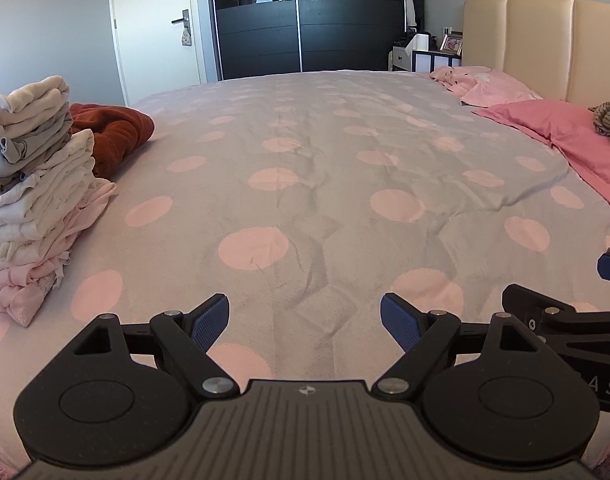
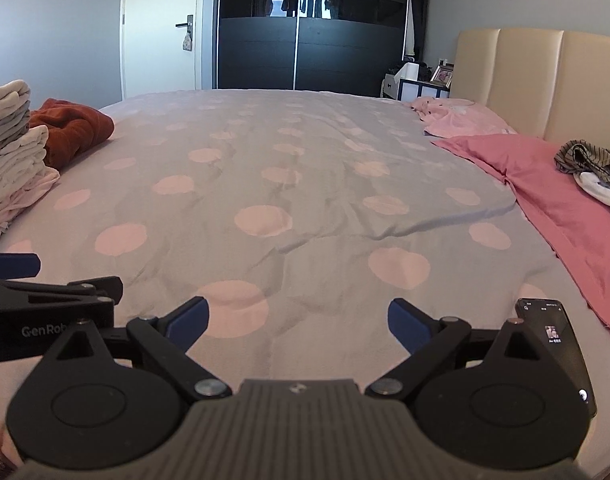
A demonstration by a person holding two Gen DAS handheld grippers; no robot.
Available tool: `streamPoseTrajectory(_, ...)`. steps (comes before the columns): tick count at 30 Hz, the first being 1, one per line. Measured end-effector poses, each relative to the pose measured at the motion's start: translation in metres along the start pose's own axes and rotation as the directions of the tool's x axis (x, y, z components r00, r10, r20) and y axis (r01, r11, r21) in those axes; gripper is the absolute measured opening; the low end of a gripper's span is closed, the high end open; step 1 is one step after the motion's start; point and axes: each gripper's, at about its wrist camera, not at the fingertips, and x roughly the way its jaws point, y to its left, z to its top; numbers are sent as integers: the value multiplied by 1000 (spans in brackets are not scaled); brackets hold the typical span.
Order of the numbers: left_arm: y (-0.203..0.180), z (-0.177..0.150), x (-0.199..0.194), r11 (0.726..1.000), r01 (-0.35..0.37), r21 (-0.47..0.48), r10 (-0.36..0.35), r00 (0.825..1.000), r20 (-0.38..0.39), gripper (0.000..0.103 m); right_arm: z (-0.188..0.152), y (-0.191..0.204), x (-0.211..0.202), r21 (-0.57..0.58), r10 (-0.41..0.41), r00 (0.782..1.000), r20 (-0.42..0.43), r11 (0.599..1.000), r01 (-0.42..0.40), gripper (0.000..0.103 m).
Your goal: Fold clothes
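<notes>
A stack of folded cream and pink clothes (image 1: 29, 196) stands at the bed's left edge and also shows in the right wrist view (image 2: 13, 160). A rumpled rust-red garment (image 1: 113, 132) lies behind the stack, also in the right wrist view (image 2: 73, 124). A striped garment and a white one (image 2: 593, 172) lie unfolded on the pink pillow at right. My left gripper (image 1: 305, 320) is open and empty, low over the dotted bedspread (image 1: 305, 184). My right gripper (image 2: 299, 320) is open and empty beside it.
Pink pillows (image 2: 545, 184) lie against the cream headboard (image 2: 545, 80) at right. A phone (image 2: 553, 336) lies on the bed by my right gripper. A dark wardrobe (image 1: 305, 16), a white door (image 1: 157, 28) and a bedside table (image 1: 425, 58) stand beyond the bed.
</notes>
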Motion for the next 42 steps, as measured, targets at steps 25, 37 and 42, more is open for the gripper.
streamPoseTrajectory(25,-1,3,-13,1000,-26,7,26,999,25,83,2,4,-14,-9,1,999,49,1000,-1,97)
streamPoseTrajectory(37,2,5,-13,1000,-18,1,18,1000,21,83,4,4,-16,2,6,999,50,1000,-7,97)
streamPoseTrajectory(42,3,4,-15,1000,-19,-4,19,1000,24,83,4,4,-16,7,9,999,51,1000,-9,97)
